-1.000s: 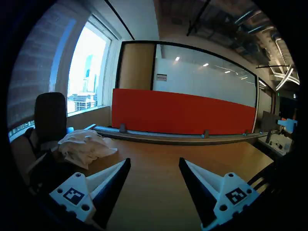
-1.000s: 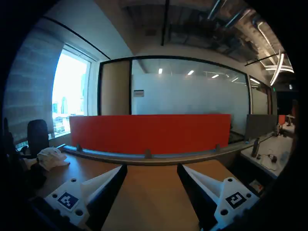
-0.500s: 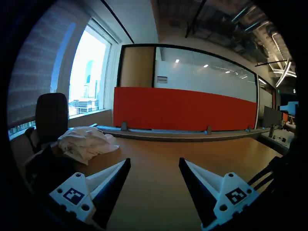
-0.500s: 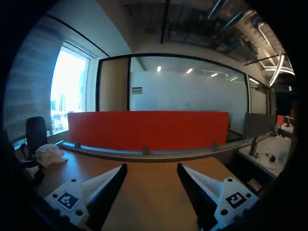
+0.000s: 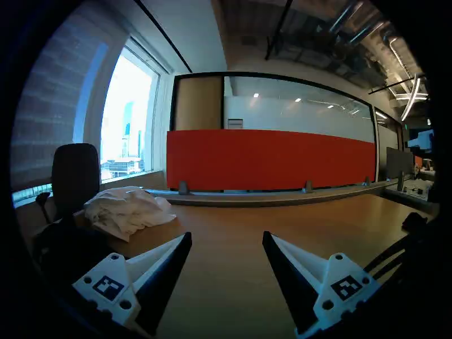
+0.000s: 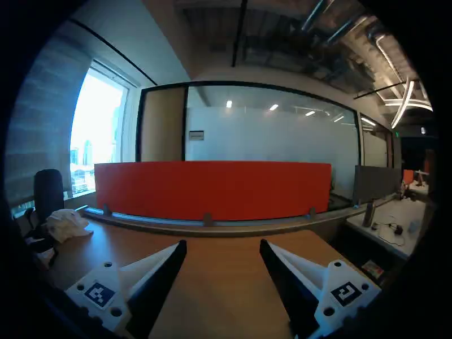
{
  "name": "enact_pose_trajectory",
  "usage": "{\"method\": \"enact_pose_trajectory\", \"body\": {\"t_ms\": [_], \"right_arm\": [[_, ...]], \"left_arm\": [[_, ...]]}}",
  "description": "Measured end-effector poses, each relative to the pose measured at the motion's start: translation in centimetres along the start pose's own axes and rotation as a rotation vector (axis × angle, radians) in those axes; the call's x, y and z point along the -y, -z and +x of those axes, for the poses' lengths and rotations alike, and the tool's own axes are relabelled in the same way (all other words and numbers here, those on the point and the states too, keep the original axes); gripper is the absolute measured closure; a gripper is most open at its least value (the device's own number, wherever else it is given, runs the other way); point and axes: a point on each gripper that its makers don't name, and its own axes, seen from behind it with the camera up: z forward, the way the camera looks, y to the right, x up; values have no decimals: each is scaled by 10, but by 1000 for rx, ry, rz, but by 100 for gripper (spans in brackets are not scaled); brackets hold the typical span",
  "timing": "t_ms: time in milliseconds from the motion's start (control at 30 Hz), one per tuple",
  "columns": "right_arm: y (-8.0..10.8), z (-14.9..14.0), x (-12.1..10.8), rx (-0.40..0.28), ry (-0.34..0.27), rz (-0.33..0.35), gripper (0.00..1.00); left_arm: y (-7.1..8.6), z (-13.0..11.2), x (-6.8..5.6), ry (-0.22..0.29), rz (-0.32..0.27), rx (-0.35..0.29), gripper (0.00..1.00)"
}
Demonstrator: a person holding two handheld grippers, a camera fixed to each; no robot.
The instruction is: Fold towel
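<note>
A crumpled white towel (image 5: pixel 129 210) lies in a heap on the wooden desk (image 5: pixel 237 248), to the far left in the left gripper view. The same towel (image 6: pixel 66 222) appears small at the left edge of the right gripper view. My left gripper (image 5: pixel 227 242) hovers low over the desk, open, with nothing between its fingers, to the right of the towel and short of it. My right gripper (image 6: pixel 222 248) is also open and empty over the desk (image 6: pixel 226 277), well to the right of the towel.
A red divider panel (image 5: pixel 271 160) on a grey rail closes the desk's far side. A black office chair (image 5: pixel 74 175) stands behind the towel by the window. Dark objects (image 5: pixel 68 248) sit at the desk's left edge. Another desk (image 6: pixel 395 217) lies to the right.
Both views have levelled and shifted slightly. The towel sits a bit closer in the left gripper view and has slid leftward in the right gripper view. Both grippers stay open.
</note>
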Motion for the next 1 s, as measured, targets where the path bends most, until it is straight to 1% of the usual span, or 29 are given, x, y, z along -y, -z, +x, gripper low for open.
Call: {"method": "enact_pose_trajectory", "body": {"t_ms": [167,467,767,1000], "right_arm": [[-2,-10,1,3,7,-4,0],[-2,-20,6,6,17,1,0],[1,-27,3,13,19,-11,0],[3,-28,-1,12,14,-18,0]], "left_arm": [[0,-7,0,-10,-2,-18,7],[0,-21,2,-7,-2,-26,7],[-1,-20,3,-15,-7,-48,7],[1,-19,4,-15,-7,-52,7]]}}
